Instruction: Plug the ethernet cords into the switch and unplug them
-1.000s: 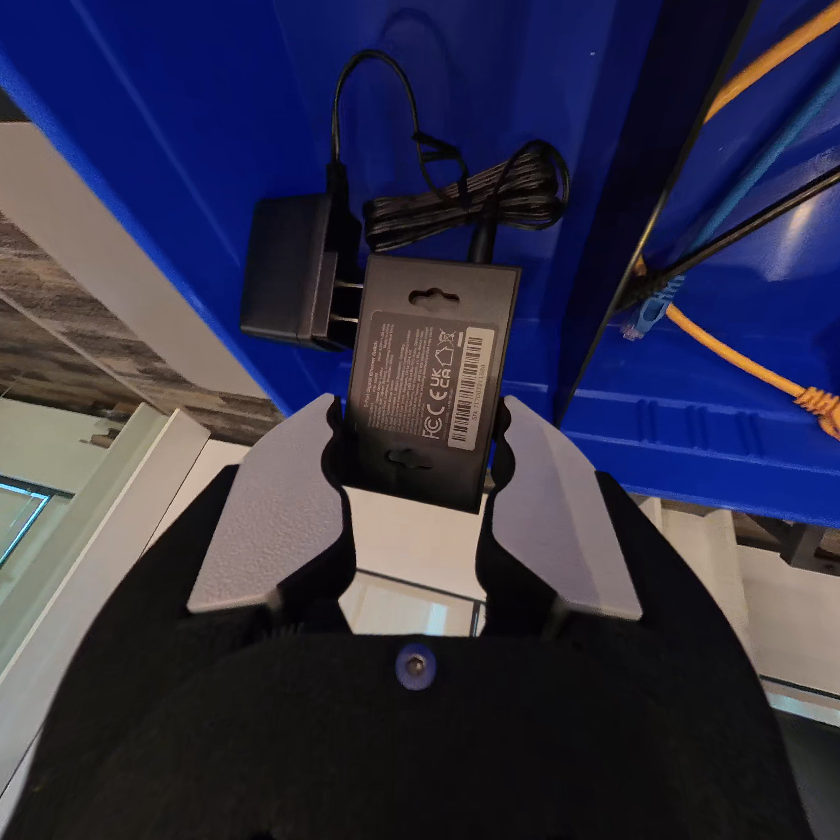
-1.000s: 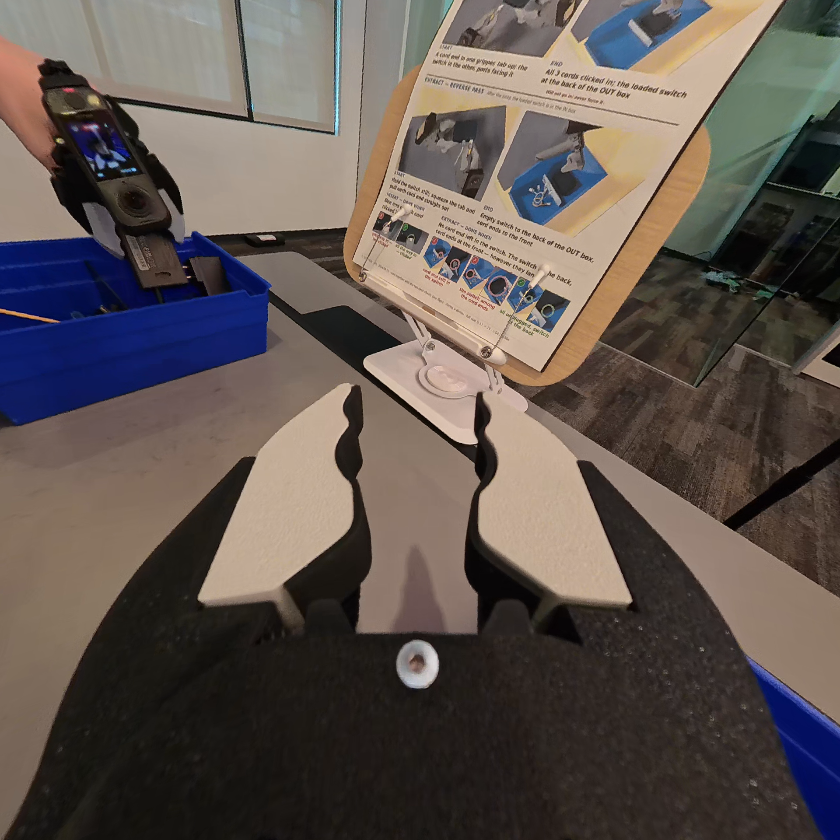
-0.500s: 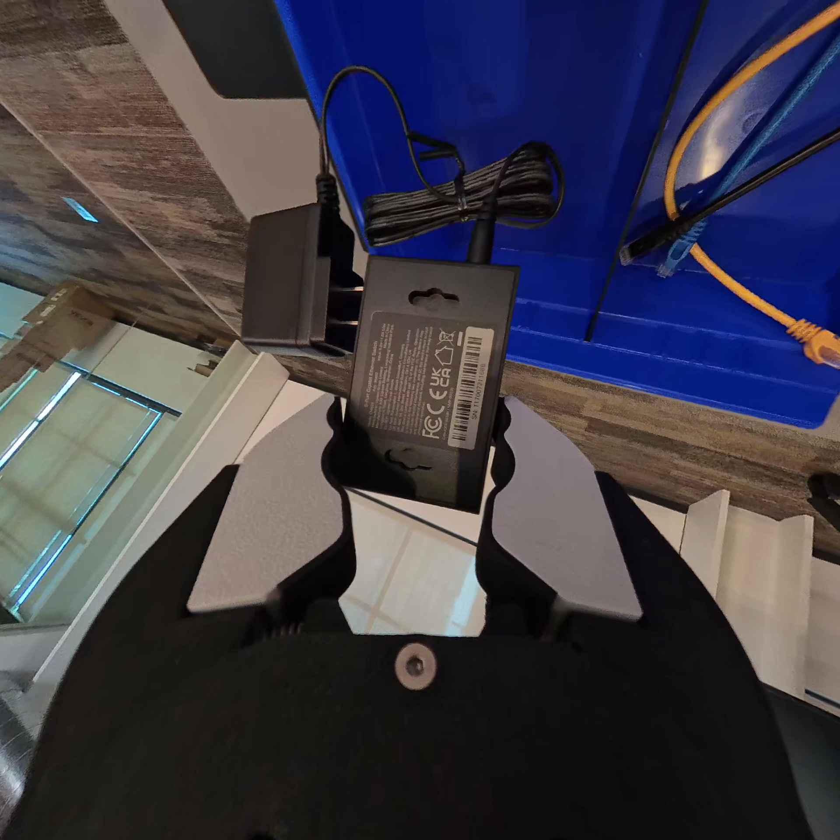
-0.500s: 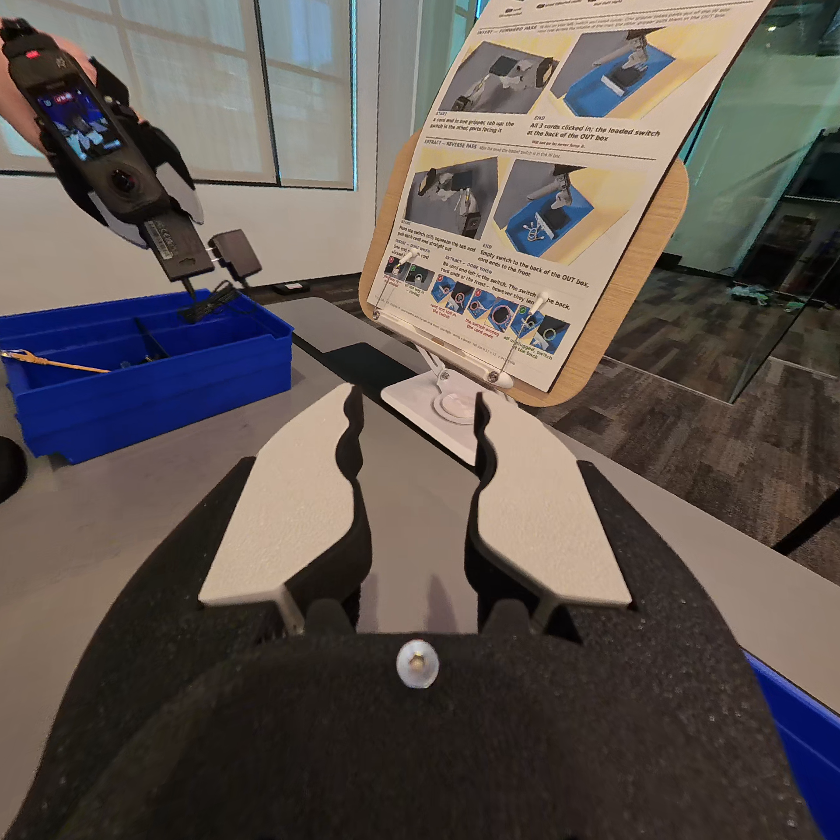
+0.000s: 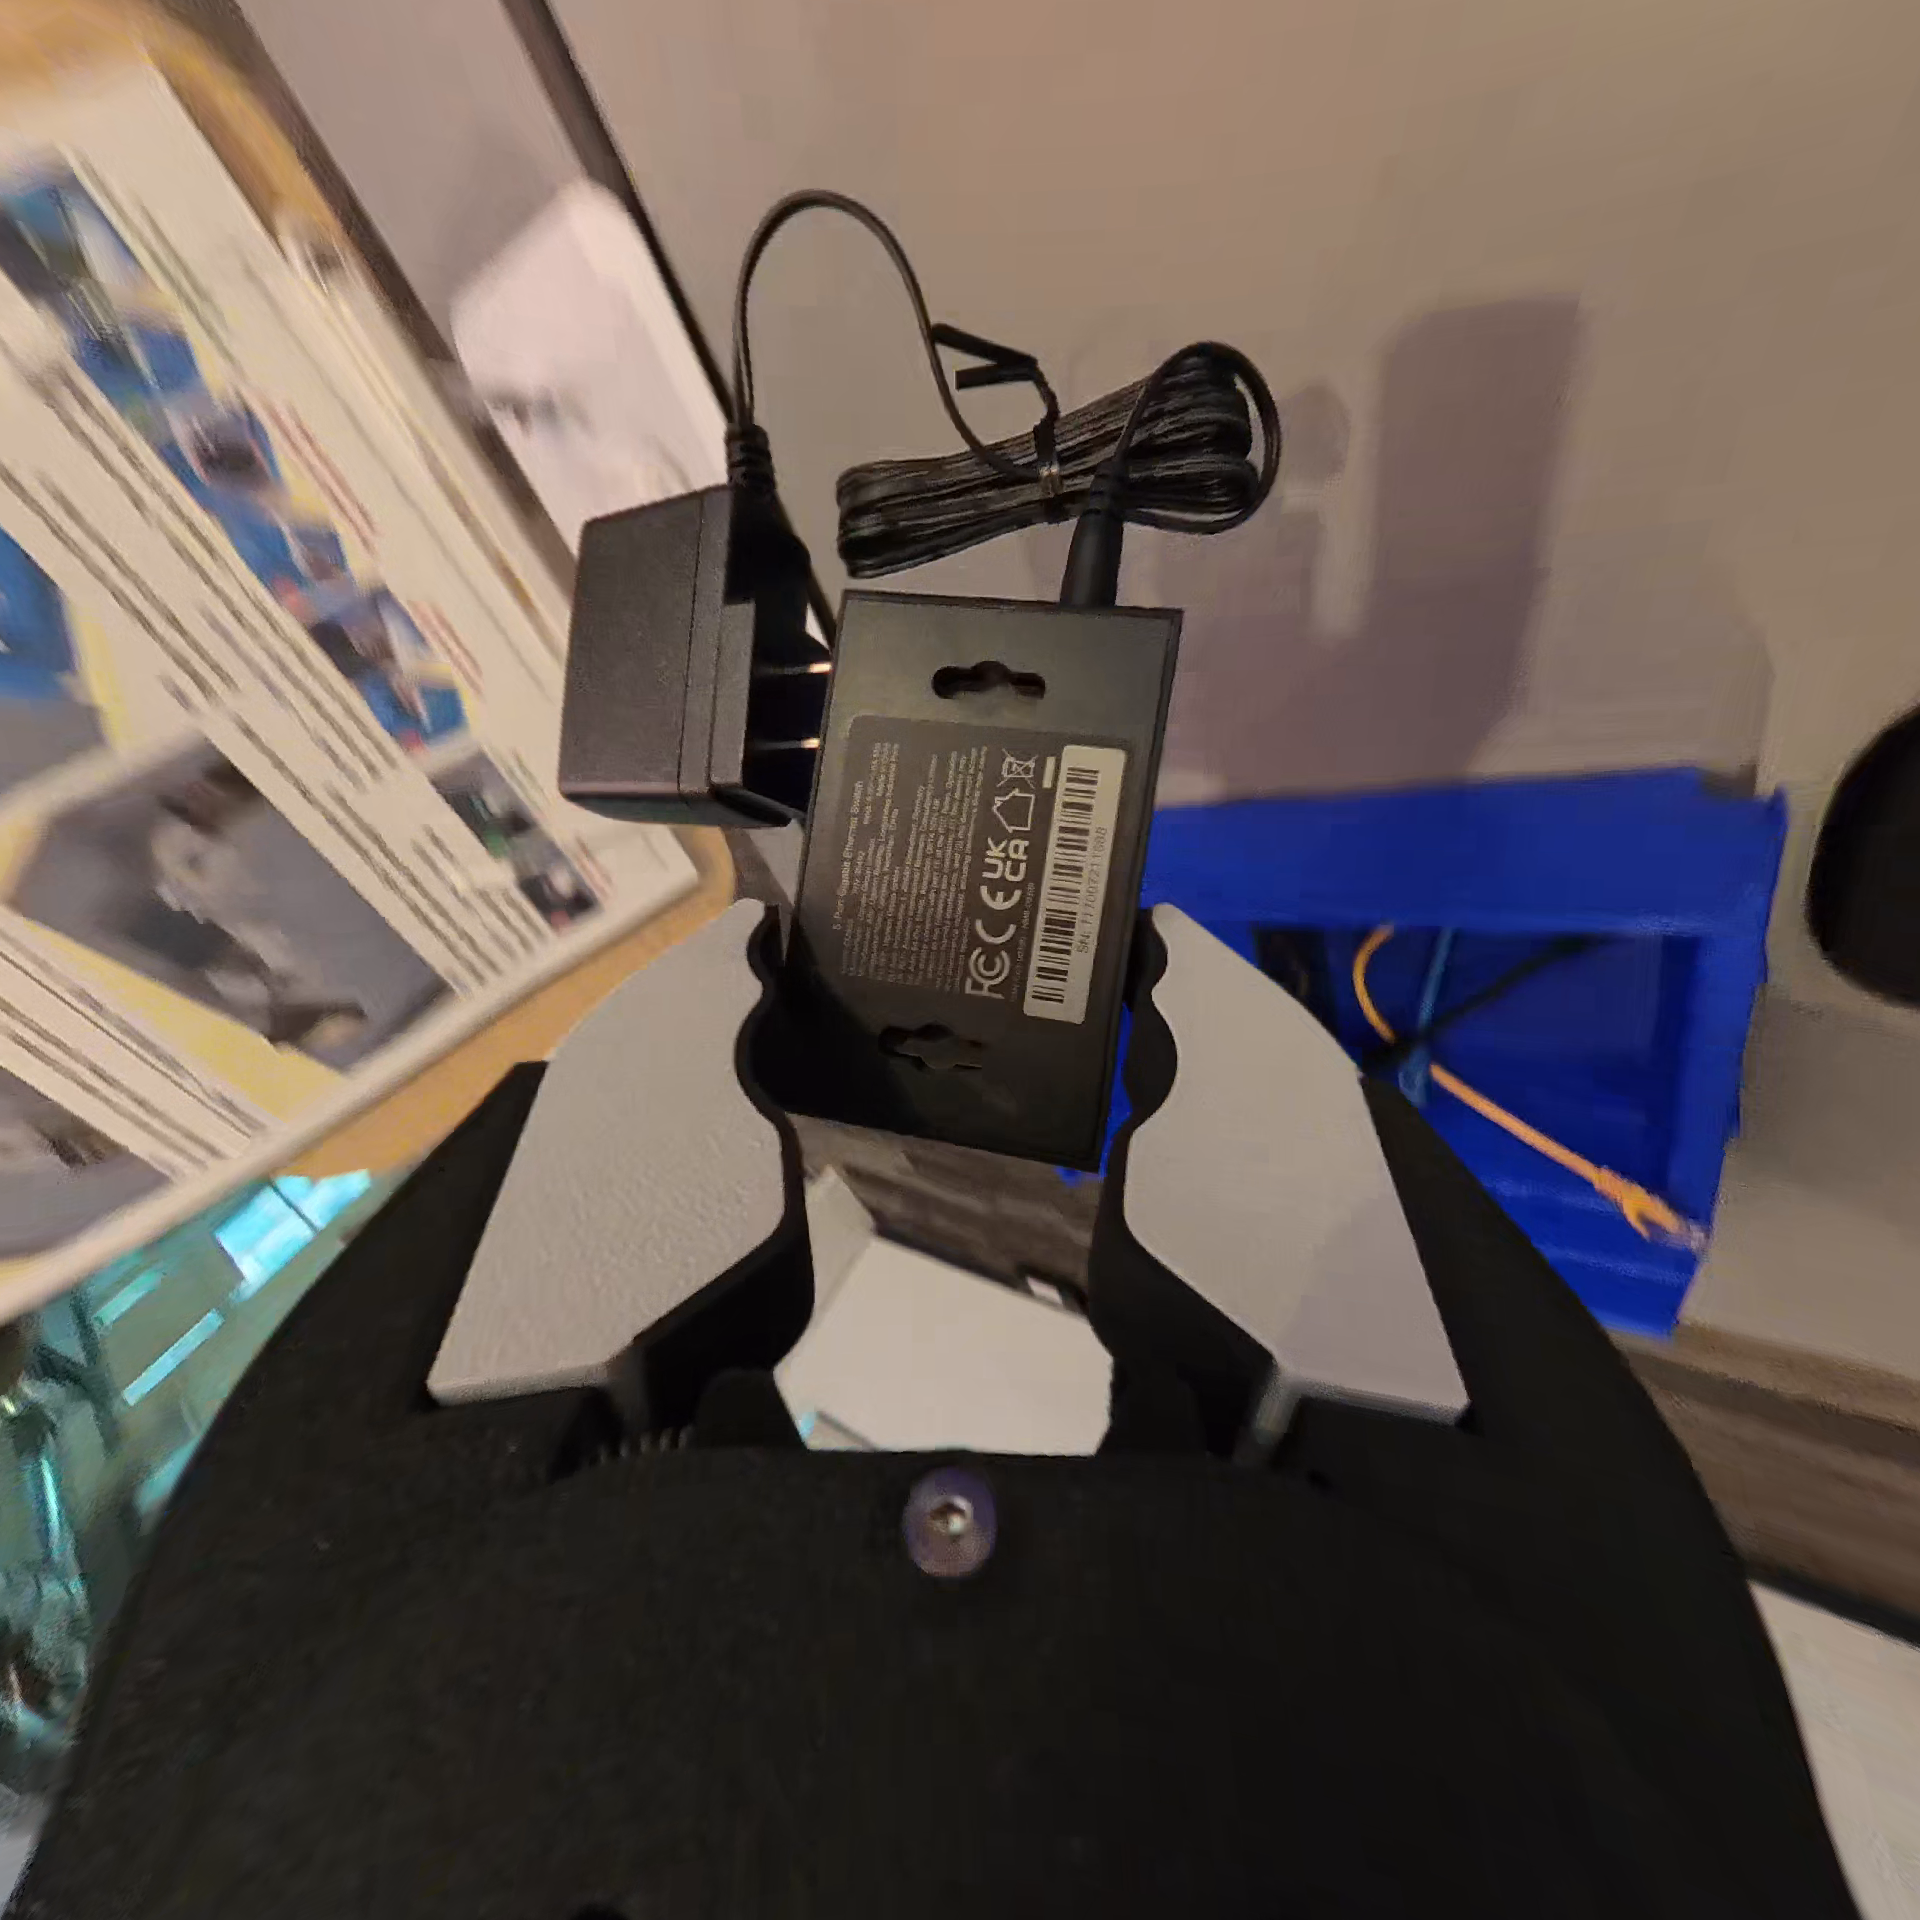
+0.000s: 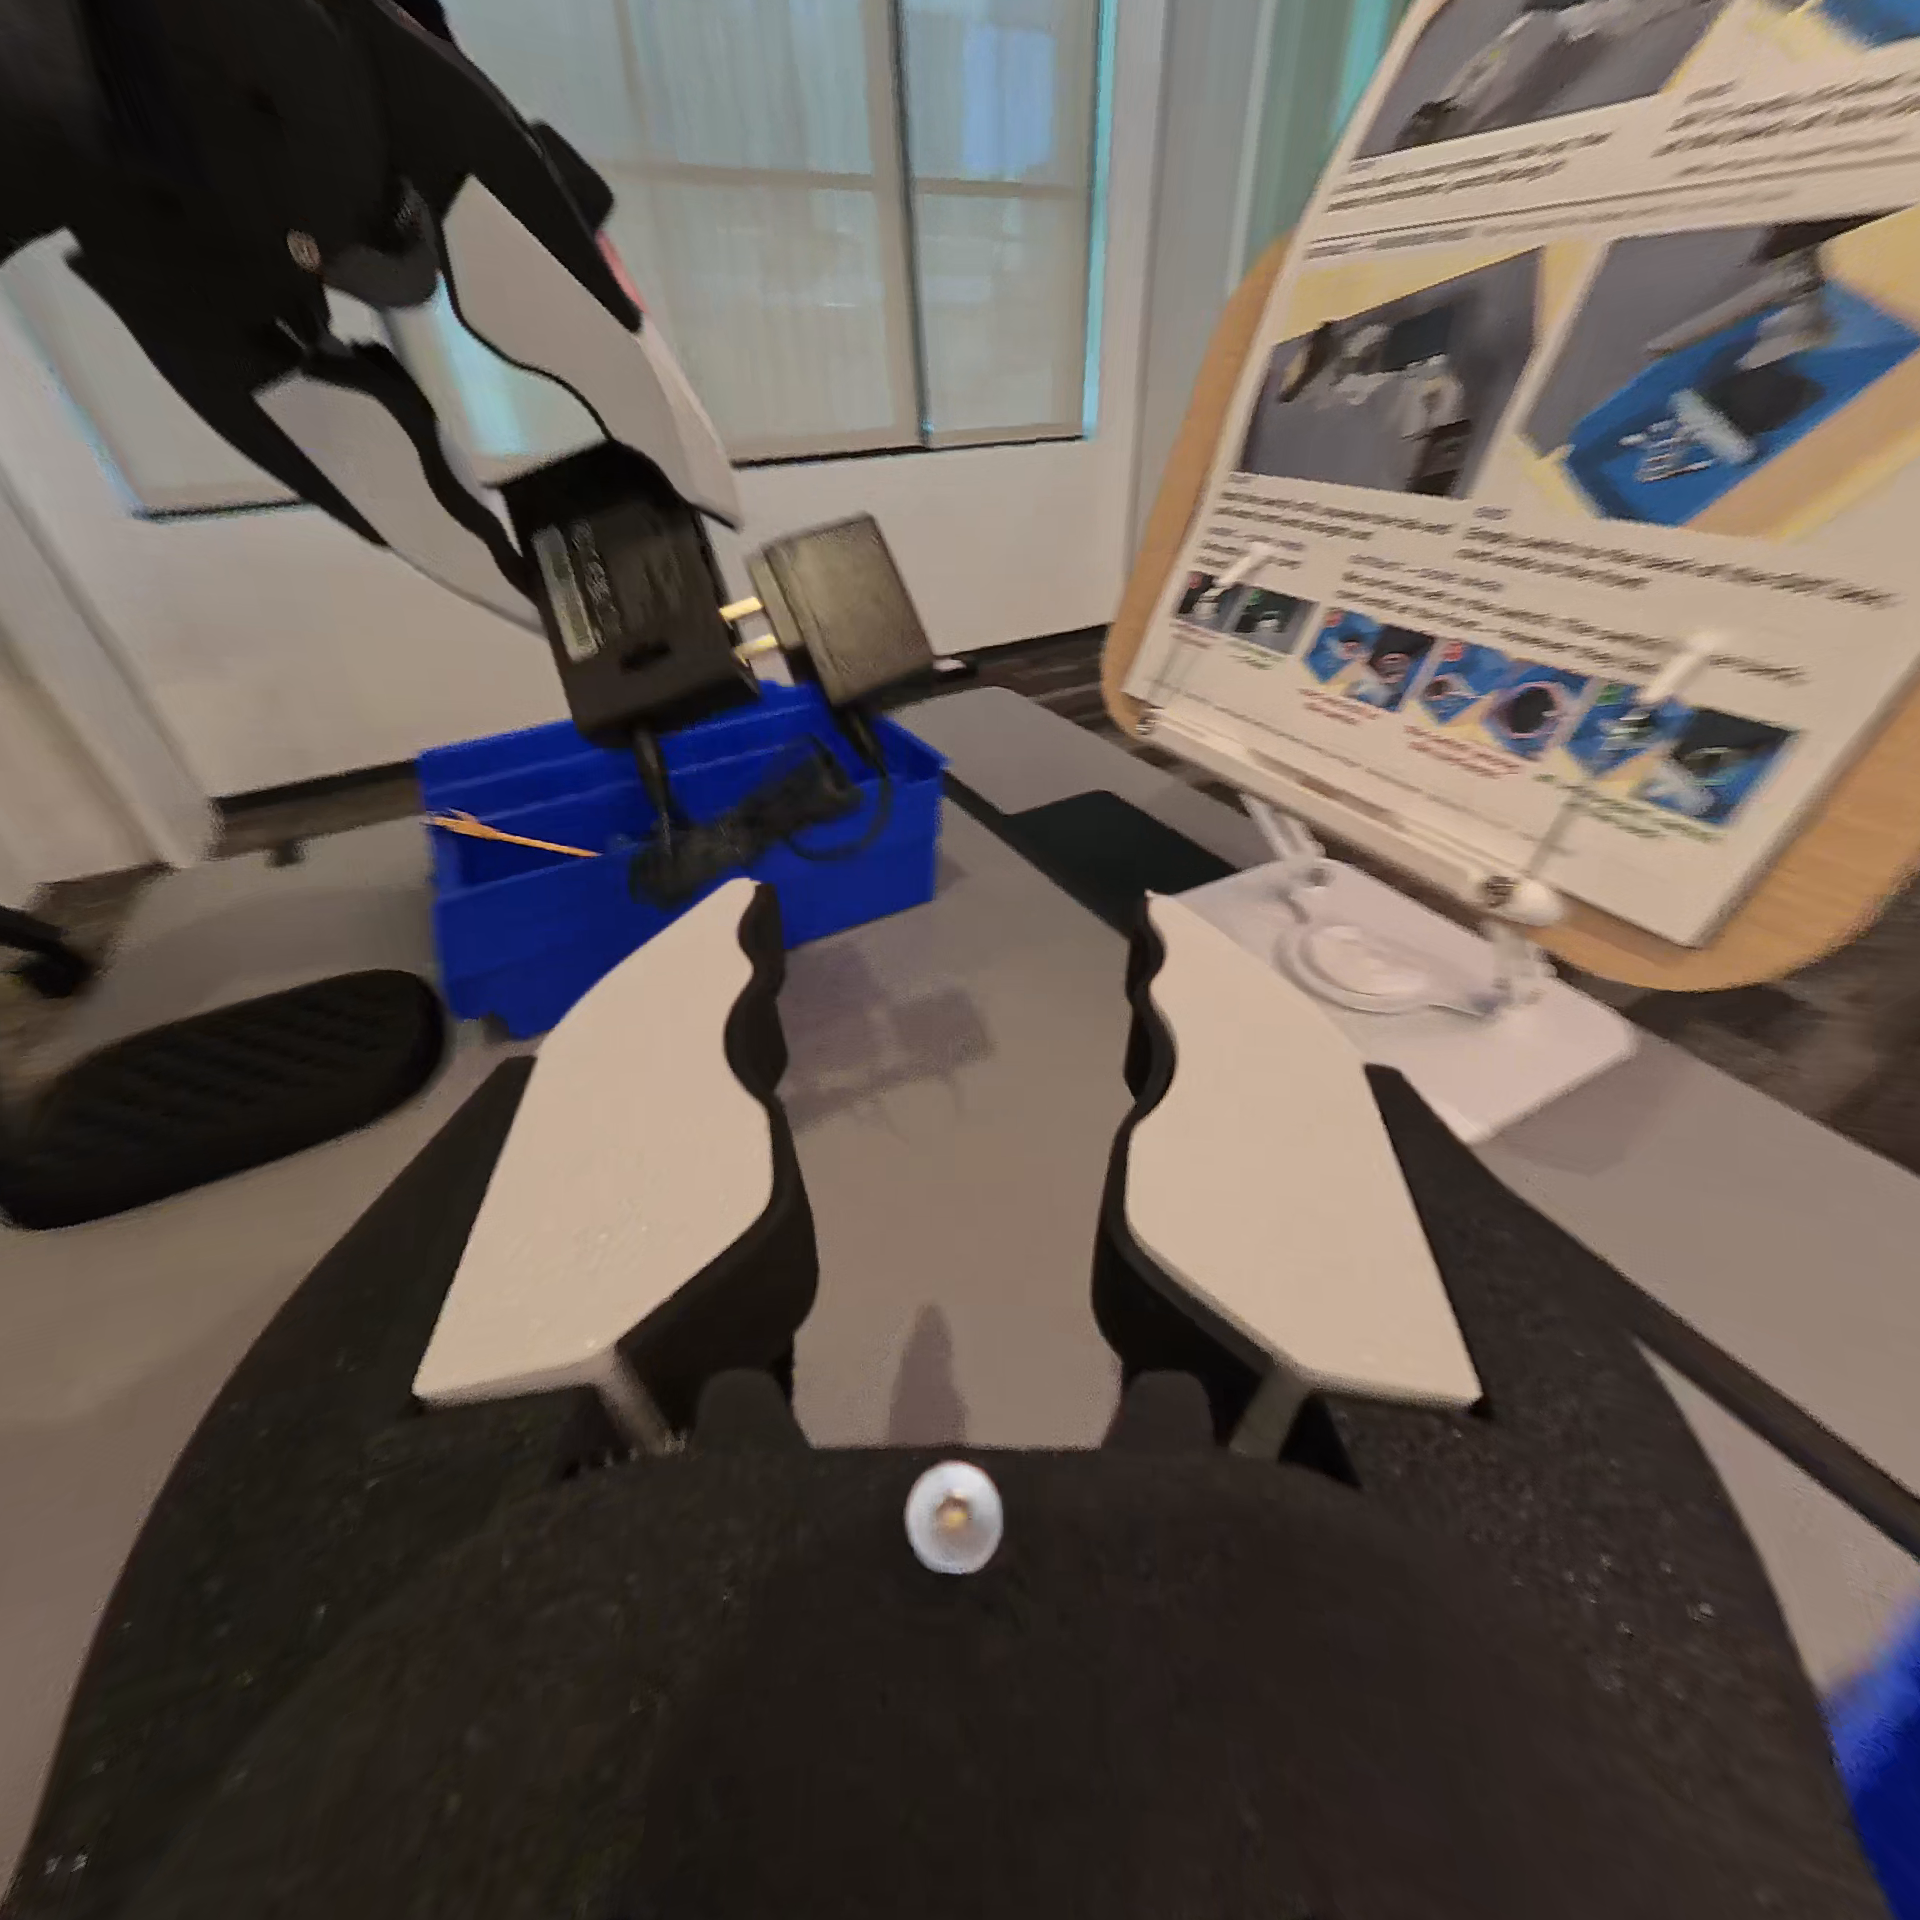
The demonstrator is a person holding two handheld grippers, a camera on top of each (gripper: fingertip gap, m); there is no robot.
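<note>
1. grey table (image 6: 260, 1371) carries a blue bin (image 6: 582, 914) and an instruction board (image 6: 1558, 540).
2. left gripper (image 5: 951, 977) clamps the black switch (image 5: 977, 883) by its sides, held aloft; its power adapter (image 5: 655, 655) and bundled cord (image 5: 1049, 478) dangle.
3. right gripper (image 6: 951, 977) gapes wide, empty.
4. orange ethernet cord (image 5: 1507, 1132) lies in the bin: likely next, the right gripper fetches it.

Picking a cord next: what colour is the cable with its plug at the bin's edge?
Orange cable; left wrist view shows it best.
</note>
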